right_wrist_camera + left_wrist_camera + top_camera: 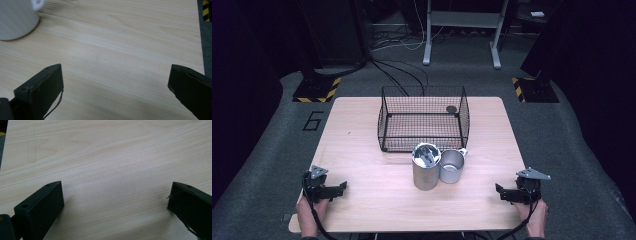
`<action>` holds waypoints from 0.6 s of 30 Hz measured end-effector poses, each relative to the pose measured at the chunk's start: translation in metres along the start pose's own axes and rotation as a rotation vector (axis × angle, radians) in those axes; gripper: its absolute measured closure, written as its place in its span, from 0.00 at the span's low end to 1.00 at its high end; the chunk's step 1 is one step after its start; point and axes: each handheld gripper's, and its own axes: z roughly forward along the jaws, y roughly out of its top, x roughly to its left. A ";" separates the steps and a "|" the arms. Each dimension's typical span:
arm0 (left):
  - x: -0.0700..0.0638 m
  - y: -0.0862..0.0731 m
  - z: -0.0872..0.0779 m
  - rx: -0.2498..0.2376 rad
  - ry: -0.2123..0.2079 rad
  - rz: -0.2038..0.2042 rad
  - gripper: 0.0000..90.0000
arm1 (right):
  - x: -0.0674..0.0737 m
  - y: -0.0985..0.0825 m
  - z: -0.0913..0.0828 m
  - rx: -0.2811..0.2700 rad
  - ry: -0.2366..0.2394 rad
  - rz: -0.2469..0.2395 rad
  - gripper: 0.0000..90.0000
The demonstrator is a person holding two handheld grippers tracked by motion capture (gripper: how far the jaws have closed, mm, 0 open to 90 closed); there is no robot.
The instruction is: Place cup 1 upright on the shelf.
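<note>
A pale wooden table (pixel 362 130) with rounded corners stands on grey carpet. Toward its far side, about midway across, sits a black wire basket (pixel 424 119) with an open top; a small dark round thing (pixel 452 108) lies in its far right corner. Just in front of the basket stand two metal vessels, touching each other: a taller tin (pixel 426 166) on the left, with something shiny inside that cannot be made out, and a shorter mug (pixel 452 165) on the right, its handle turned toward the basket. The near corners of the table carry the two grippers.
</note>
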 end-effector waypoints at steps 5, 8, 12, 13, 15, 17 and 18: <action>0.000 0.000 0.000 -0.001 0.001 0.000 0.00 | 0.011 0.007 -0.009 -0.019 0.037 -0.016 0.00; 0.000 0.000 0.000 -0.002 0.001 0.000 0.00 | 0.020 0.014 -0.013 -0.023 0.063 -0.041 0.00; 0.000 0.000 0.000 -0.003 0.002 0.001 0.00 | 0.029 0.018 -0.014 -0.031 0.097 -0.062 0.00; 0.000 0.000 0.000 -0.003 0.002 0.001 0.00 | 0.029 0.018 -0.014 -0.031 0.097 -0.062 0.00; 0.000 0.000 0.000 -0.003 0.003 0.001 0.00 | 0.035 0.021 -0.016 -0.033 0.115 -0.073 0.00; 0.000 0.000 0.000 -0.003 0.003 0.001 0.00 | 0.040 0.024 -0.017 -0.032 0.123 -0.091 0.00; 0.000 0.000 0.000 -0.003 0.003 0.001 0.00 | 0.042 0.025 -0.017 -0.033 0.129 -0.097 0.00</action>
